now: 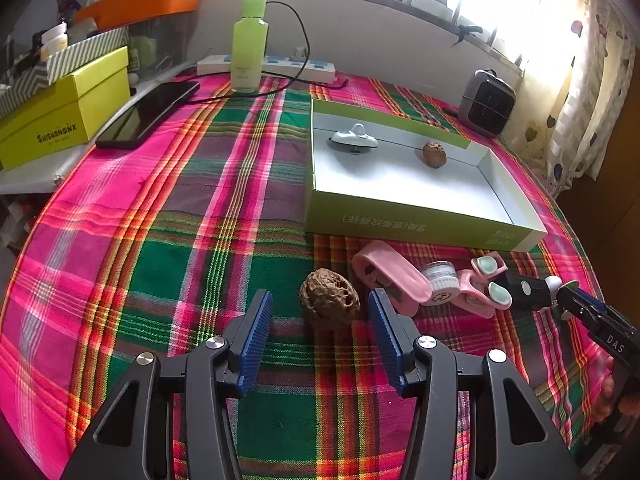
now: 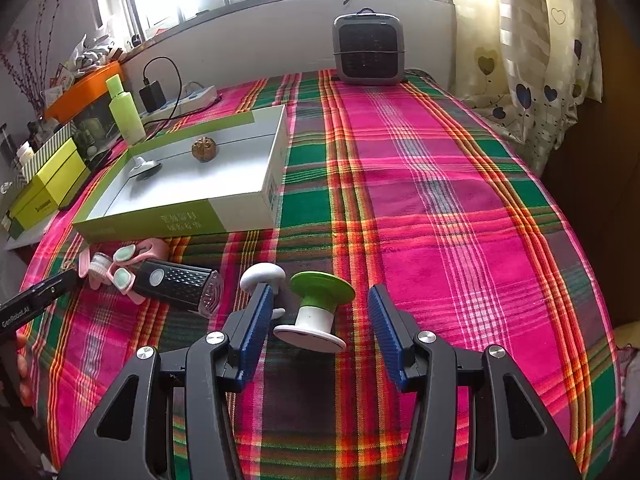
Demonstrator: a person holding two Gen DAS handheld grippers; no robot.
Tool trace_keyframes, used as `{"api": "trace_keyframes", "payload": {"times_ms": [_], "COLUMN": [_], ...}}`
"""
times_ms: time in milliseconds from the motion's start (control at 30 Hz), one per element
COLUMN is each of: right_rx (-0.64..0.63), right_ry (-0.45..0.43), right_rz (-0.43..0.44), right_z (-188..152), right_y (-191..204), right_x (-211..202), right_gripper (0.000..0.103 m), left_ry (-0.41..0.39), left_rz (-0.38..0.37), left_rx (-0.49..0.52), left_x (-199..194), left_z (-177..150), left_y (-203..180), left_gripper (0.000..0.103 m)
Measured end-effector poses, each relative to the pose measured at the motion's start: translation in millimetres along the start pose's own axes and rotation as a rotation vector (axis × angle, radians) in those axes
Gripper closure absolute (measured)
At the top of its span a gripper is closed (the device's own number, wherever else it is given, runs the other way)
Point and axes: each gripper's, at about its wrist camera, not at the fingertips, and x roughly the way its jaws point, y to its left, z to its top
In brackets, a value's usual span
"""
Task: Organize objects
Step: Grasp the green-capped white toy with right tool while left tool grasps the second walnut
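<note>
My left gripper (image 1: 320,308) is open, with a brown walnut (image 1: 329,297) on the cloth between its blue pads. The green-and-white open box (image 1: 416,220) behind it holds a second walnut (image 1: 434,154) and a grey-white gadget (image 1: 353,139). My right gripper (image 2: 320,304) is open around a green-and-white spool (image 2: 318,308) that lies tilted on the cloth. A white mushroom-shaped piece (image 2: 262,274) touches its left pad. Pink clips (image 1: 390,280), a small brush jar (image 1: 440,284) and a black torch (image 2: 176,284) lie in front of the box.
A green bottle (image 1: 249,42), power strip (image 1: 266,66), black phone (image 1: 150,112) and yellow-green box (image 1: 60,120) stand at the back left. A grey heater (image 2: 368,50) stands at the far edge. The plaid cloth (image 2: 440,200) covers the table.
</note>
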Motion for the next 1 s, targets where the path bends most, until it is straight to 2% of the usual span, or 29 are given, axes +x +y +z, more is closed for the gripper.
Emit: {"api": "trace_keyframes", "payload": {"times_ms": [67, 233, 433, 1000], "right_rx": [0.000, -0.005, -0.017, -0.039], "right_ry": [0.000, -0.003, -0.005, 0.005], "right_rz": [-0.003, 0.016, 0.020, 0.114], "right_z": [0.4, -0.9, -1.5, -7.0], "right_y": [-0.1, 0.4, 2.9, 16.9], "right_x": [0.0, -1.2, -1.7, -7.2], "right_gripper": [0.052, 0.062, 0.063, 0.063], "left_ry": [0.001, 0.001, 0.001, -0.013], "left_rz": [0.001, 0.000, 0.001, -0.006], "left_rx": [0.002, -0.001, 0.000, -0.005], "left_x": [0.8, 1.2, 1.7, 3.7], "left_z": [0.6, 1.0, 1.7, 4.0], "left_y": [-0.1, 0.2, 0.9, 3.9], "left_gripper": [0.054, 0.054, 0.054, 0.057]}}
